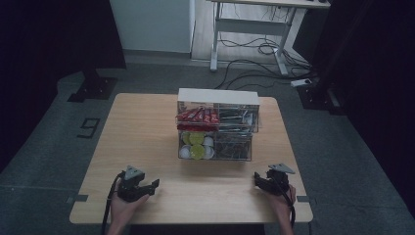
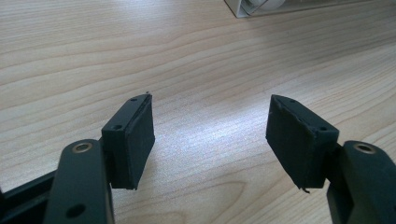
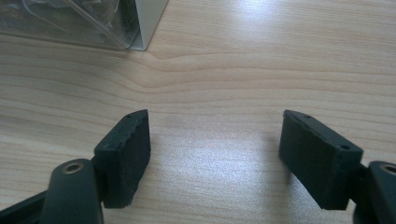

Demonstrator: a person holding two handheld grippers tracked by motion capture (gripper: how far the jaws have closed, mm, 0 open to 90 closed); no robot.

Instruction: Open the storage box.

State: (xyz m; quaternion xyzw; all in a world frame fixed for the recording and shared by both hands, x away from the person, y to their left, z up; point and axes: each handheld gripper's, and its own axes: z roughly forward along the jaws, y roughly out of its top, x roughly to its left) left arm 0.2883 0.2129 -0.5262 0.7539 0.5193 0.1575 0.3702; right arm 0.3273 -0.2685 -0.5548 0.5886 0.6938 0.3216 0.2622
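Observation:
My left gripper (image 1: pixel 152 185) rests low over the wooden table (image 1: pixel 147 127) near its front left, held in a hand. Its jaws stand wide apart in the left gripper view (image 2: pixel 212 100), with bare wood between them. My right gripper (image 1: pixel 258 178) sits near the front right edge, also in a hand. Its jaws are spread wide in the right gripper view (image 3: pixel 215 114) and hold nothing. A clear two-tier organiser (image 1: pixel 218 128) stands at the table's middle back, with red packets (image 1: pixel 196 115) on top and round yellow and white capsules (image 1: pixel 196 145) below.
The organiser's corner (image 3: pixel 140 28) shows at the upper left of the right gripper view, and its edge (image 2: pixel 261 7) at the top of the left gripper view. A white desk frame (image 1: pixel 254 29) and cables (image 1: pixel 264 54) lie on the floor beyond the table.

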